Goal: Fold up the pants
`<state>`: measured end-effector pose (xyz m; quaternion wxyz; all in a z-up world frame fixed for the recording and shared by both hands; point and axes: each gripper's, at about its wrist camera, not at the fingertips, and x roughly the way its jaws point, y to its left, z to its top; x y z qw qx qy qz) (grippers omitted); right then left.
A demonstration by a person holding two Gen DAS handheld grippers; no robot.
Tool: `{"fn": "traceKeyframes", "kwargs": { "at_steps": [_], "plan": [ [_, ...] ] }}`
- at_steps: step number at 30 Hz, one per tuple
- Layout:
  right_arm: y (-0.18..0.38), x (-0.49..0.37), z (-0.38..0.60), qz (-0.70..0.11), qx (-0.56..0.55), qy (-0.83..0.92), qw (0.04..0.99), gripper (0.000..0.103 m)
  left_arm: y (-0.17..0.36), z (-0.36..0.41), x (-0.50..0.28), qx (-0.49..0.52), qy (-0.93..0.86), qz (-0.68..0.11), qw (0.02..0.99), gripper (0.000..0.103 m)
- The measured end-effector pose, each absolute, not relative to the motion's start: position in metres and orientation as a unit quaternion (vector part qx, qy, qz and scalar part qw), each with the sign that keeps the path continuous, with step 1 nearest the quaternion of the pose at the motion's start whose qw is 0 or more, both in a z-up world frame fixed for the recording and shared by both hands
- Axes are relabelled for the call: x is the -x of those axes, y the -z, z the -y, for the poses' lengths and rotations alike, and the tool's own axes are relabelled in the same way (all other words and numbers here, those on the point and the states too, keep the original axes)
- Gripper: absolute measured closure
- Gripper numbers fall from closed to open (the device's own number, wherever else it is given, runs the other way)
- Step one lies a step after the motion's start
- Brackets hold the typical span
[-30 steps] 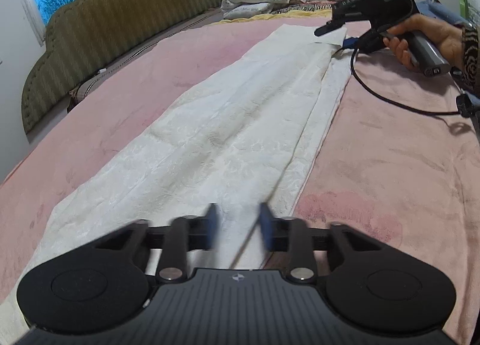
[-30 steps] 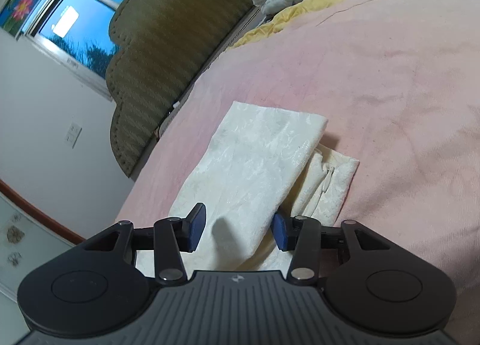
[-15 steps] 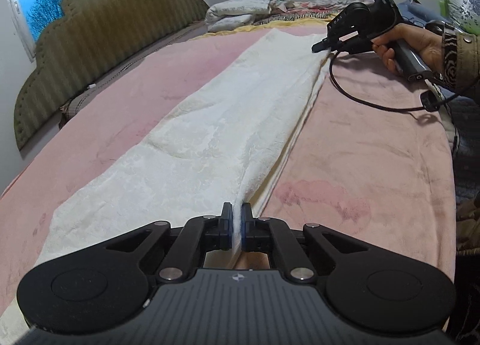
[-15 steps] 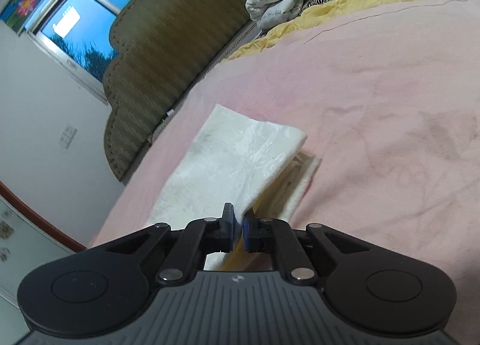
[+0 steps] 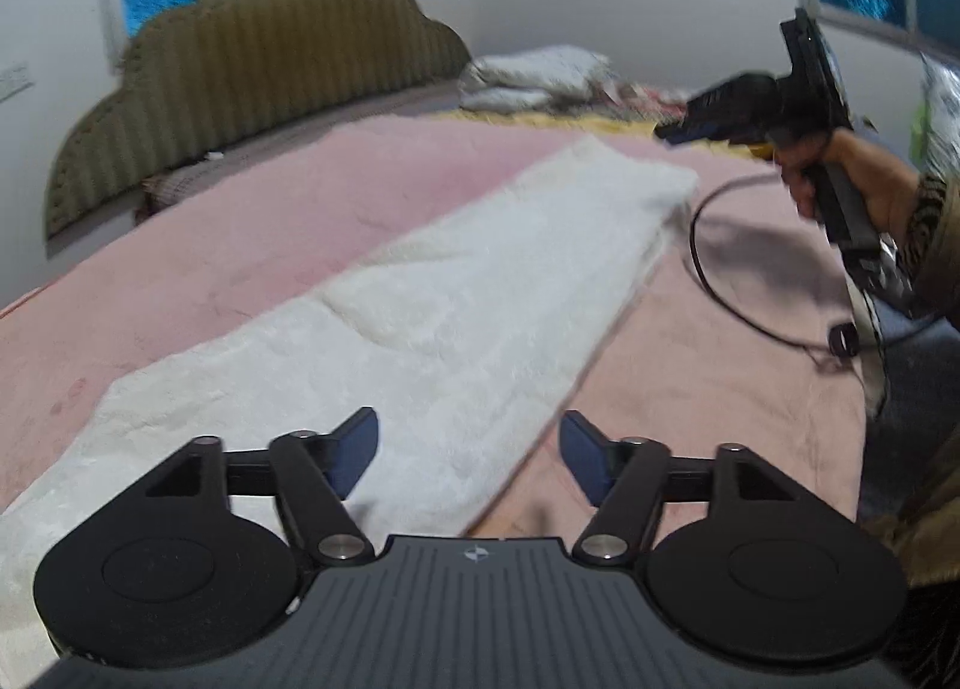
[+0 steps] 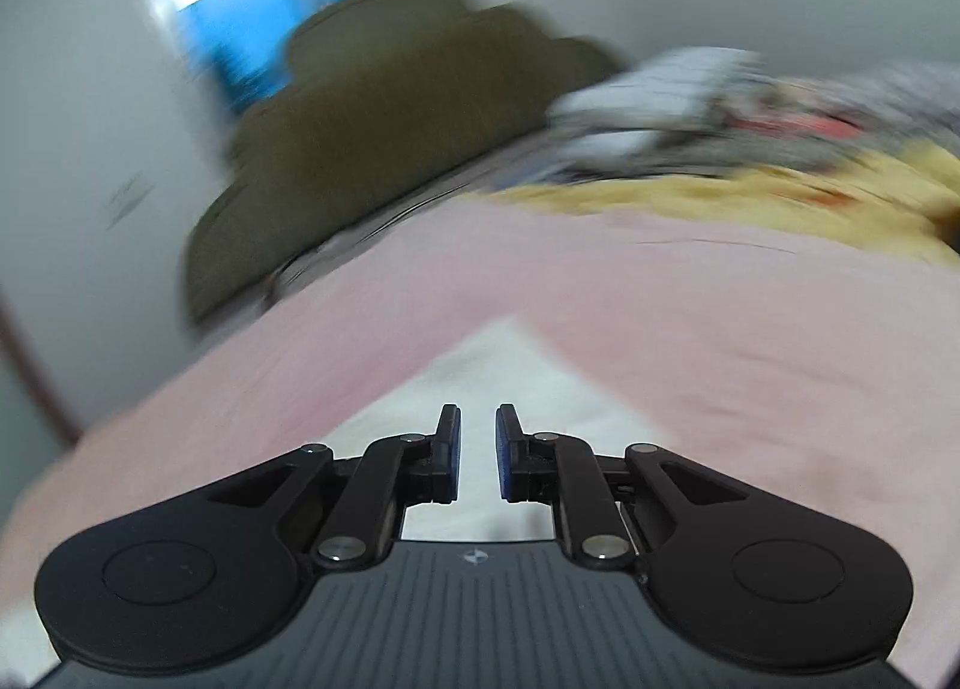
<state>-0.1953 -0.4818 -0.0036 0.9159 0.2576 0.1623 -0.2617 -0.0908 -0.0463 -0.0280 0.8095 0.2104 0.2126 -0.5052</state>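
Here, the left gripper (image 5: 468,464) hung spread over the long white textured pants (image 5: 456,317); the right gripper (image 6: 478,452), slightly parted, apparently gripped nothing.

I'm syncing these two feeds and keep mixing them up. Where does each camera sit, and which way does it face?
Left wrist: on the left gripper, jaws wide open, looking along the white pants toward the headboard; the person's hand holds the right gripper.
Right wrist: on the right gripper, jaws slightly apart, low over the pants' end; badly blurred.
Shared: pants, pink blanket, headboard.
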Motion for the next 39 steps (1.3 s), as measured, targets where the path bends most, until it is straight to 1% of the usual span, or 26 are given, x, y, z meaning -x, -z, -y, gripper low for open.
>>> {"fn": "traceKeyframes", "kwargs": {
  "at_steps": [2,3,4,6,9,11,13,15,17,21,23,27,32,35,36,37,38,39],
  "plan": [
    [-0.002,0.153,0.452,-0.21,-0.204,0.176,0.94,0.082,0.026,0.042,0.087,-0.2,0.471,-0.199,0.836,0.027],
    [0.0,0.131,0.436,-0.232,-0.185,0.128,0.946,0.076,0.026,0.039,0.082,-0.198,0.444,-0.2,0.85,0.024],
    [0.003,0.116,0.423,-0.247,-0.17,0.1,0.949,0.072,0.027,0.035,0.074,-0.198,0.409,-0.208,0.866,0.023],
    [0.014,0.089,0.4,-0.282,-0.139,0.067,0.947,0.071,0.033,0.022,0.059,-0.199,0.348,-0.232,0.886,0.023],
    [0.039,0.063,0.377,-0.342,-0.087,0.068,0.933,0.07,0.05,-0.009,0.032,-0.183,0.293,-0.315,0.884,0.023],
    [0.043,0.064,0.359,-0.33,-0.05,0.099,0.937,0.069,0.047,-0.043,0.025,-0.118,0.293,-0.339,0.886,0.024],
    [0.035,0.067,0.337,-0.301,-0.042,0.094,0.948,0.068,0.036,-0.073,0.028,-0.089,0.269,-0.328,0.901,0.031],
    [0.021,0.064,0.308,-0.274,-0.034,0.038,0.96,0.068,0.025,-0.102,0.033,-0.085,0.213,-0.304,0.925,0.031],
    [0.008,0.057,0.261,-0.246,0.003,-0.033,0.969,0.068,0.014,-0.133,0.036,-0.063,0.164,-0.29,0.941,0.03],
    [-0.006,0.039,0.154,-0.203,0.08,-0.202,0.955,0.069,-0.008,-0.196,0.039,0.015,0.079,-0.287,0.954,0.028],
    [-0.008,0.031,0.102,-0.194,0.107,-0.278,0.935,0.069,-0.014,-0.217,0.043,0.037,0.049,-0.291,0.955,0.027],
    [-0.002,0.024,0.017,-0.174,0.173,-0.36,0.9,0.069,-0.022,-0.244,0.051,0.079,0.033,-0.288,0.954,0.027],
    [0.013,0.014,-0.039,-0.179,0.217,-0.394,0.875,0.069,-0.024,-0.265,0.058,0.136,0.027,-0.284,0.949,0.027],
    [0.022,0.007,-0.048,-0.182,0.24,-0.386,0.872,0.07,-0.022,-0.273,0.057,0.155,0.021,-0.283,0.946,0.027],
    [0.025,0.004,-0.052,-0.183,0.248,-0.38,0.872,0.078,-0.021,-0.275,0.057,0.161,0.02,-0.282,0.946,0.027],
    [0.026,0.003,-0.054,-0.184,0.253,-0.378,0.872,0.088,-0.019,-0.278,0.057,0.164,0.02,-0.281,0.945,0.027],
    [0.029,0.002,-0.054,-0.185,0.252,-0.38,0.87,0.089,-0.018,-0.279,0.057,0.166,0.019,-0.279,0.946,0.027],
    [0.029,0.003,-0.054,-0.184,0.249,-0.381,0.871,0.094,-0.018,-0.28,0.058,0.167,0.015,-0.277,0.946,0.027]
  ]
}}
